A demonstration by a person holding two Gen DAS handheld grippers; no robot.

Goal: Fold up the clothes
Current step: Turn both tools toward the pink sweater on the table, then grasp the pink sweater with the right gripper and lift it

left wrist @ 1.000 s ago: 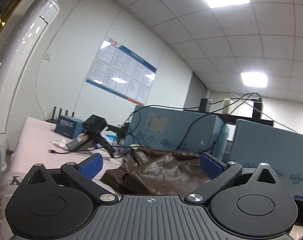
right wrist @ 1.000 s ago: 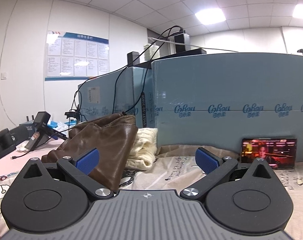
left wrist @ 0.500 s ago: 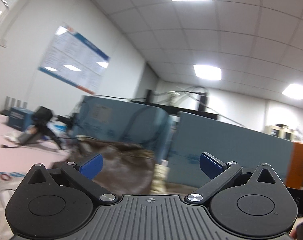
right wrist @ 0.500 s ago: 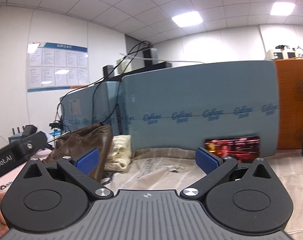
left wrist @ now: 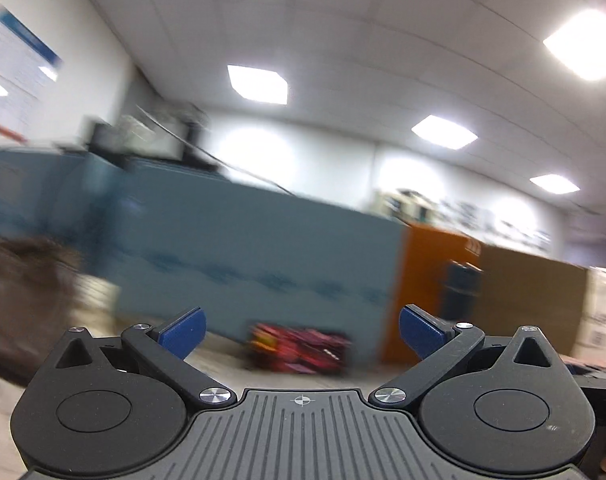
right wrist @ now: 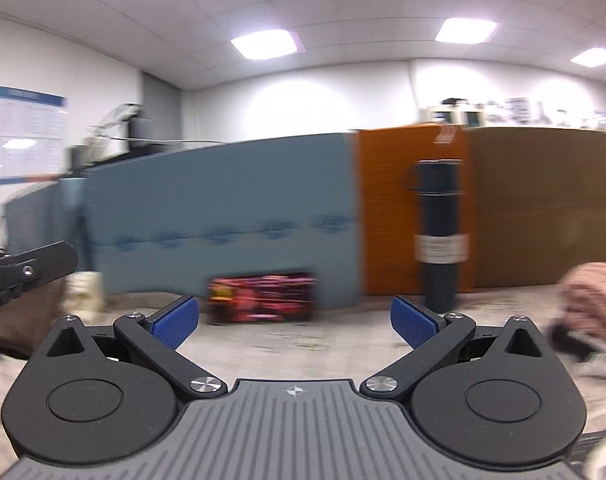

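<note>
My left gripper [left wrist: 301, 332] is open and empty, held above the cloth-covered table. A brown leather garment [left wrist: 19, 292] lies blurred at the far left of its view. My right gripper [right wrist: 295, 322] is open and empty too. In the right wrist view a pink knitted garment [right wrist: 591, 300] lies at the right edge, a cream knitted garment [right wrist: 83, 292] sits at the left by the brown garment [right wrist: 7, 332], and the left gripper's black body [right wrist: 27, 268] shows at the left edge.
A phone [right wrist: 261, 298] with a bright red screen leans against the blue foam board [right wrist: 223, 232] at the back; it also shows in the left wrist view [left wrist: 299, 350]. An orange board [right wrist: 407, 208], a dark cylinder [right wrist: 439, 236] and brown cardboard [right wrist: 543, 208] stand to the right.
Both grippers have swung to the right. The brown garment has slid to the left edge of both views, and the orange board, cylinder and pink garment have come into view. Both stay open.
</note>
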